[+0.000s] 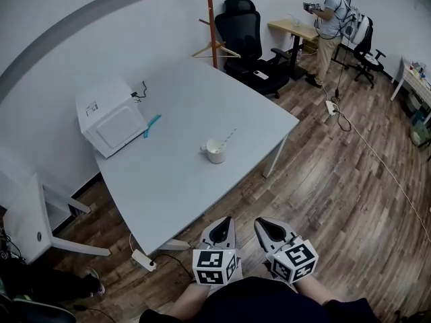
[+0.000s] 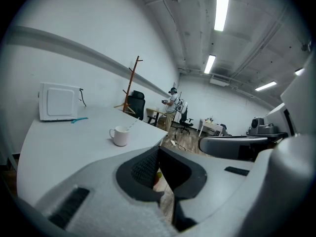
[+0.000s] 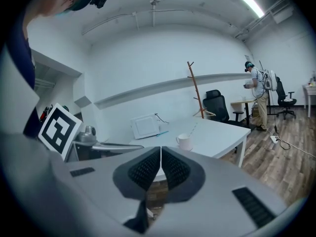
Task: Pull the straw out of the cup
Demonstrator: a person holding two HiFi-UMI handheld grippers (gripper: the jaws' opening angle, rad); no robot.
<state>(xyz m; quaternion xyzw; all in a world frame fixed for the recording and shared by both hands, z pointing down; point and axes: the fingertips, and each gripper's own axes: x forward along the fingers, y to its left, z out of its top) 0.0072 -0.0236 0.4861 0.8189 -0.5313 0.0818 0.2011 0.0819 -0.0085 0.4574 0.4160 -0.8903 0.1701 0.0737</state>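
Note:
A white mug (image 1: pixel 215 151) stands near the middle of the white table (image 1: pixel 168 187), with a pale straw (image 1: pixel 229 136) leaning out of it toward the far right. The mug (image 2: pixel 120 136) and straw (image 2: pixel 132 125) also show in the left gripper view, and the mug (image 3: pixel 184 141) with its straw (image 3: pixel 193 129) in the right gripper view. My left gripper (image 1: pixel 224 226) (image 2: pixel 159 154) and right gripper (image 1: pixel 266 229) (image 3: pixel 161 152) hang side by side over the floor, short of the table's near corner and well away from the mug. Both sets of jaws are shut with nothing between them.
A white microwave (image 1: pixel 111 118) sits at the table's left edge with a teal object (image 1: pixel 152 125) beside it. A power strip (image 1: pixel 143 260) and cable lie on the floor by the table leg. Behind the table are a black office chair (image 1: pixel 246 36), a coat rack (image 1: pixel 211 25) and a person (image 1: pixel 330 19).

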